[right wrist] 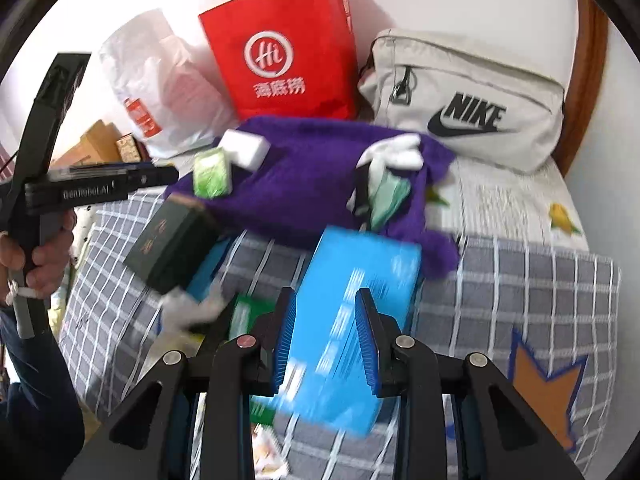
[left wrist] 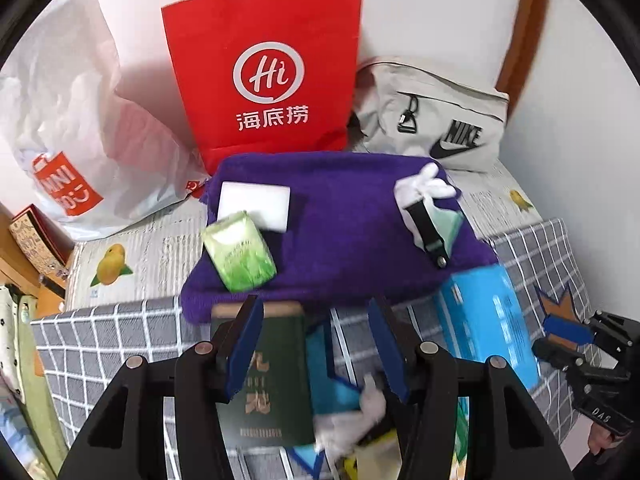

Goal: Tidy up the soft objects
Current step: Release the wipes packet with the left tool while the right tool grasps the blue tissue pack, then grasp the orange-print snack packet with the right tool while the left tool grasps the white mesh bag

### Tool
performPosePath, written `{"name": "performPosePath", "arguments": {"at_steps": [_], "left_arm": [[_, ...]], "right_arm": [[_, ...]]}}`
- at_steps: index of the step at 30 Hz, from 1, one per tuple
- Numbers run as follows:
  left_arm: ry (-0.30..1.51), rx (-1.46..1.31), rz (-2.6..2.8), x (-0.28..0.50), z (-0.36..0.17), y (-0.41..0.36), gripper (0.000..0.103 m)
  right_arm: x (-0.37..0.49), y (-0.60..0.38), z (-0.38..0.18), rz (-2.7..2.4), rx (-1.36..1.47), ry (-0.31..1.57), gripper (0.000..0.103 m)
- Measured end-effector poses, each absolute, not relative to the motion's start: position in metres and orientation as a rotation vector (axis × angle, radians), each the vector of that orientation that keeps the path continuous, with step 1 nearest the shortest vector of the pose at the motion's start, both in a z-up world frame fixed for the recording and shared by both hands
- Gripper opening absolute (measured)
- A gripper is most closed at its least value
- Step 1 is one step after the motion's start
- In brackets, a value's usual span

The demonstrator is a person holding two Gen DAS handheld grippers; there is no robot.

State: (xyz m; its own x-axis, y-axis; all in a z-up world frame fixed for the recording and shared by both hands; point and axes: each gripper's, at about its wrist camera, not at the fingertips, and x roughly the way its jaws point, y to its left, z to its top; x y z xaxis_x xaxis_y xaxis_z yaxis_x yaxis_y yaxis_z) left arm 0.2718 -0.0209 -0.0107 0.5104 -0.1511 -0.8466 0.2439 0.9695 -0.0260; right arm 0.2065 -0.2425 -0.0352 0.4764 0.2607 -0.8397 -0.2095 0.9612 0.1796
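A purple towel (left wrist: 340, 236) lies on the bed; on it sit a white sponge block (left wrist: 256, 204), a green tissue pack (left wrist: 240, 256) and a white-and-mint glove bundle with a black strap (left wrist: 428, 212). My left gripper (left wrist: 316, 336) is open above a dark green book (left wrist: 268, 376), beside a white cloth (left wrist: 360, 412). My right gripper (right wrist: 326, 340) is open over a blue box (right wrist: 356, 308), its jaws on either side without clear contact. The towel (right wrist: 312, 184) and book (right wrist: 172, 240) also show in the right wrist view.
A red paper bag (left wrist: 268, 68), a white plastic bag (left wrist: 68, 128) and a grey Nike pouch (left wrist: 436, 120) stand against the wall at the back. A grey checked blanket (right wrist: 520, 300) covers the bed front. Wooden furniture (left wrist: 24, 256) is at the left.
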Motion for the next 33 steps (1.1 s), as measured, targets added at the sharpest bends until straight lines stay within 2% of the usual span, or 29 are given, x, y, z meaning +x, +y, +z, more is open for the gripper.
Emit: {"name": "performPosePath", "arguments": {"at_steps": [6,10,17,20,25,28,32,33], "left_arm": [[1.019,0.089,-0.247,0.225,-0.018,-0.010,0.053],[1.046,0.043,-0.263,0.196,-0.034,-0.001,0.053],[1.072,-0.005,-0.305,0.150,-0.065,0.004,0.053],[1.085,-0.029,-0.303,0.139,-0.076,0.009,0.053],[1.112,-0.059,-0.303,0.128,-0.086,0.018,0.053],[1.117,-0.061,-0.293,0.126,-0.089,0.021,0.053],[1.120,-0.070,-0.297,0.125,-0.090,0.023,0.053],[1.121,-0.068,-0.296,0.125,-0.090,0.023,0.053]], "right_arm": [[0.149,-0.227,-0.049,0.315,-0.005,1.046,0.031],[0.111,-0.208,-0.072,0.392,-0.089,1.053,0.044],[0.094,-0.194,-0.122,0.447,-0.090,1.111,0.045],[0.094,-0.191,-0.132,0.456,-0.096,1.103,0.054],[0.090,-0.183,-0.135,0.488,-0.120,1.069,0.081],[0.087,-0.173,-0.139,0.478,-0.174,1.056,0.087],[0.080,-0.167,-0.143,0.466,-0.220,1.019,0.086],[0.079,-0.170,-0.143,0.465,-0.207,1.016,0.083]]}}
